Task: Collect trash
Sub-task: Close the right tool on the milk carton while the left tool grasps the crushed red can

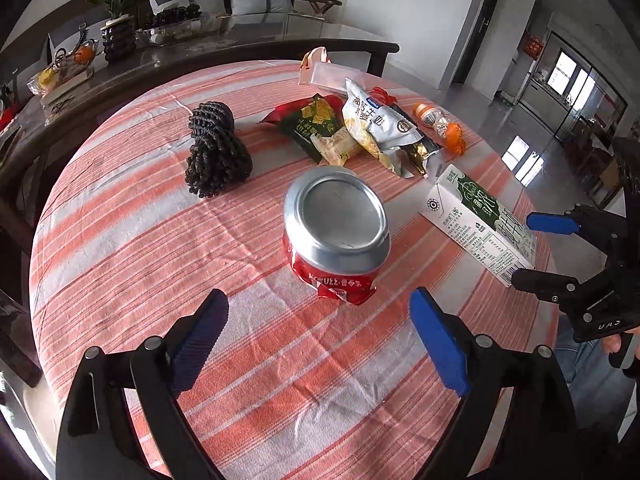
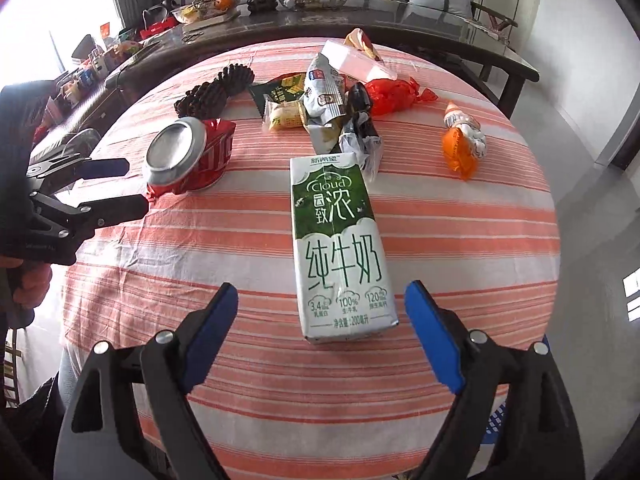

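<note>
Trash lies scattered on the striped worktop point(image 1: 120, 240): a crushed can point(image 1: 336, 236), a milk carton point(image 2: 340, 248) and a heap of wrappers point(image 1: 360, 128) farther back. Left gripper point(image 1: 320, 336) has its jaws spread wide, the can just ahead between them. Right gripper point(image 2: 320, 336), jaws likewise apart, faces the carton, whose long axis runs straight away from it, near end between the fingers.

The cloth point(image 1: 120, 240) is striped orange-pink and white. On it, the can point(image 1: 336, 236) is red with a silver end, the carton point(image 2: 340, 248) beside it green and white, the pads point(image 1: 438, 340) blue.
</note>
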